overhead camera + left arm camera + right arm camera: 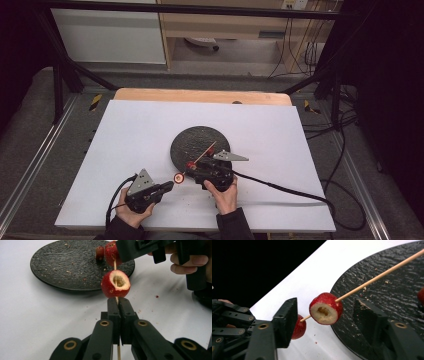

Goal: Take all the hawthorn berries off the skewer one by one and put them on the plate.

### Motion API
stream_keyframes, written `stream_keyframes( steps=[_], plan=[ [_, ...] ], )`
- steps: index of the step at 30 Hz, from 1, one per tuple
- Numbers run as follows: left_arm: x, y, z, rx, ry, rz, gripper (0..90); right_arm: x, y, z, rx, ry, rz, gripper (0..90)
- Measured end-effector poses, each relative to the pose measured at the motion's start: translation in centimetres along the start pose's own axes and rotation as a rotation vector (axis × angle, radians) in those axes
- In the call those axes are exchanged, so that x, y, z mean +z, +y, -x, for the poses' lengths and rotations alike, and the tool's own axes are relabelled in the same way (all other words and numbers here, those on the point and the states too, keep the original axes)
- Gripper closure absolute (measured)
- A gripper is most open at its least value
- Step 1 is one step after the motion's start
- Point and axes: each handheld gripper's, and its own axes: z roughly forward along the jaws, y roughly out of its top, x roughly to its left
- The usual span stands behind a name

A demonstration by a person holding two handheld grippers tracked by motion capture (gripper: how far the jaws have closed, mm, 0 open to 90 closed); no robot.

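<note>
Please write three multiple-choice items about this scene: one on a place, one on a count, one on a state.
1. Where does the plate lie?
A. on the white table
B. on the floor
C. in a hand

2. How many red fruits sit on the skewer in the right gripper view?
A. two
B. five
C. none

3. How are the jaws of the left hand-held gripper?
A. wide open
B. shut on the skewer
C. shut on the plate

Answers:
1 A, the high view shows the plate on the white table.
2 A, a cored fruit and a second fruit behind a jaw.
3 B, the left gripper view shows the stick running between its closed jaws.
</note>
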Motion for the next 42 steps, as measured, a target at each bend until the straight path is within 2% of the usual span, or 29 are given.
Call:
stream_keyframes(
  steps=[10,17,24,42],
  plan=[
    [0.2,0.0,0.4,0.01,-0.009,-0.005,88.3,0.2,-0.2,0.0,0.041,-0.002,-0.001,58.8],
    [0.3,0.0,0.3,0.008,-0.008,-0.003,88.3,0.3,-0.3,0.1,0.049,0.004,-0.01,59.3],
    [0.2,0.0,0.3,0.012,-0.005,0.004,88.3,0.1,0.2,0.1,0.05,-0.006,0.011,59.5],
    [-0.2,0.2,0.2,0.011,-0.005,0.025,88.3,-1.2,2.6,1.0,0.037,-0.019,0.047,59.7]
  ],
)
